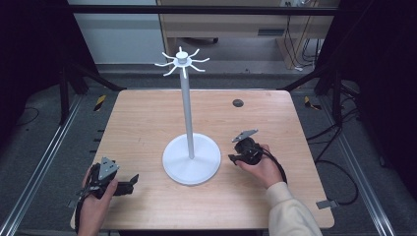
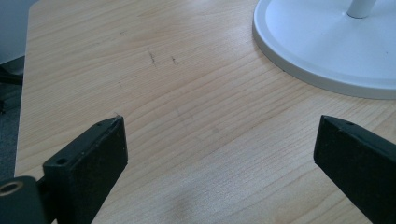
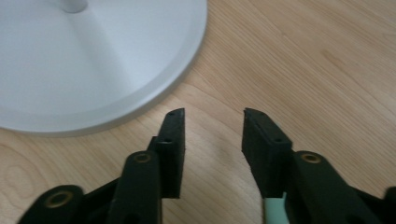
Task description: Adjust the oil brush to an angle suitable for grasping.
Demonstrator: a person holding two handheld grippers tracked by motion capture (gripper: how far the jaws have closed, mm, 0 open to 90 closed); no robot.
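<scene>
Left claw (image 1: 132, 183) sits low at the near left corner of the wooden worktop (image 1: 137, 123), jaws spread wide with nothing between them. Right claw (image 1: 231, 157) rests just right of the white stand (image 1: 191, 157), jaws parted a little and empty. Behind them the stand's round base sits mid-worktop, its pole rising to a ring of hooks (image 1: 182, 61) at the far edge.

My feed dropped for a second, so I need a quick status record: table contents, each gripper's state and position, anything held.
surface: wooden table
item: white stand, round base, upright pole, hook arms on top, nothing hung
left gripper: open wide, empty, at the table's near left edge, jaws toward the base
right gripper: open, narrower gap, empty, just right of the base, not touching
held: nothing
</scene>
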